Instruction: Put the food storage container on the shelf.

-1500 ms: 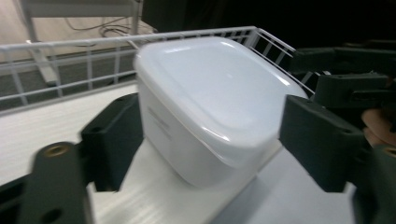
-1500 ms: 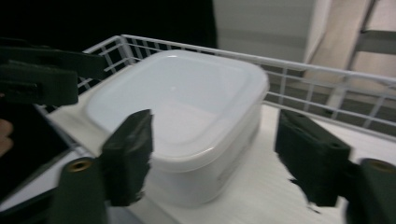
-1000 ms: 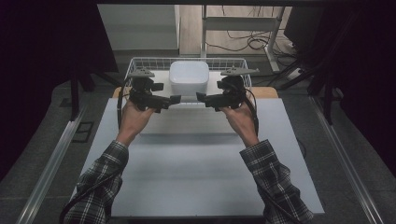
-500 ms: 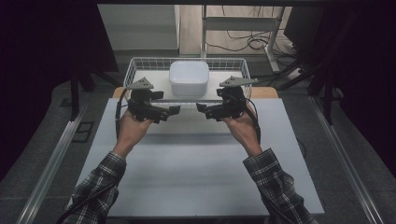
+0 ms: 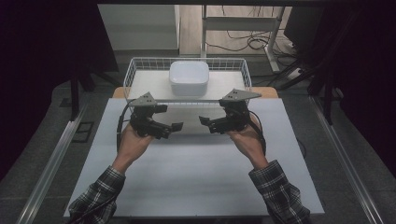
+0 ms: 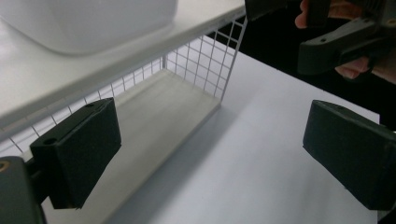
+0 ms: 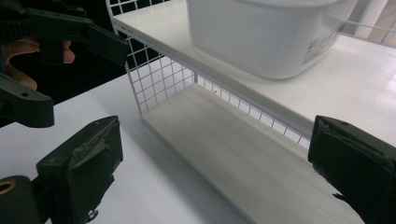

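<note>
White tabletop (image 5: 196,172) runs under both of your forearms, and nothing lies on the stretch nearest you. Your left gripper (image 5: 173,127) and right gripper (image 5: 203,120) hover over it just short of the wire basket (image 5: 187,61), tips facing each other, each with its jaws spread wide and nothing between them. Beyond them, the white plastic tub (image 5: 188,77) sits on the basket's shelf, about midway along it and apart from both grippers. Judging from that, the tub is already placed or not yet picked up; either way, no grasp is in hand, and any lift out of the basket is still to do. On the tub's side wall a small label (image 7: 319,46) shows, but its print is too fine to read.
</note>
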### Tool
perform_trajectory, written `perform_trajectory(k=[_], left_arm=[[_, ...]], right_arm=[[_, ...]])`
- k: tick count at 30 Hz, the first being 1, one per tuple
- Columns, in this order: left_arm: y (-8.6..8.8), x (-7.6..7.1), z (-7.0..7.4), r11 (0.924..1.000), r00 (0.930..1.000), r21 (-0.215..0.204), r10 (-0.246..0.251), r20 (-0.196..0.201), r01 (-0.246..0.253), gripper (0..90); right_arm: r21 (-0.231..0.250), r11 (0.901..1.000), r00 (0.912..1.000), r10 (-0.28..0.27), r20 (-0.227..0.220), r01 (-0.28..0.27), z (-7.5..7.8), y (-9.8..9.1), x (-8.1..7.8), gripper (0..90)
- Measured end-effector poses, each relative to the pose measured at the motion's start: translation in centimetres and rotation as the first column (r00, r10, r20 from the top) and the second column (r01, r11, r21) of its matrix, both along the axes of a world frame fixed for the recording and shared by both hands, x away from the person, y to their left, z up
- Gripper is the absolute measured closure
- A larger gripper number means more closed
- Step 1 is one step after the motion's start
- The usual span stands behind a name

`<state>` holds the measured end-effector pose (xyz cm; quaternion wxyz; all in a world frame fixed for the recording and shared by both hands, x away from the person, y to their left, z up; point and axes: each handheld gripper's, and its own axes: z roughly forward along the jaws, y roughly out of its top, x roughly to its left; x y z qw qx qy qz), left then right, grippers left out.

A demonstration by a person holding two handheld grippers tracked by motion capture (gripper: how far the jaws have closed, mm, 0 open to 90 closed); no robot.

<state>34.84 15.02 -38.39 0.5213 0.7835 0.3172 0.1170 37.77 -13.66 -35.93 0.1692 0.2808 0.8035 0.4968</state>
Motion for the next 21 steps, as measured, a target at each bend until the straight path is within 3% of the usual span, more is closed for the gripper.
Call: perform_trajectory(k=[7,21], left_arm=[[0.2,-0.9,-1.2,1.0,1.0,0.006,-0.007,-0.003,0.007,3.9],[0.4,-3.2,-5.2,0.9998,0.9993,0.018,-0.003,-0.037,0.003,3.7]], right_arm=[[0.001,1.0,1.0,0.009,0.002,-0.009,-0.9,-0.6,-1.0,0.0],[-0.04,0.9985,0.9993,0.037,-0.012,-0.037,-4.1,-1.7,-2.8,0.0]])
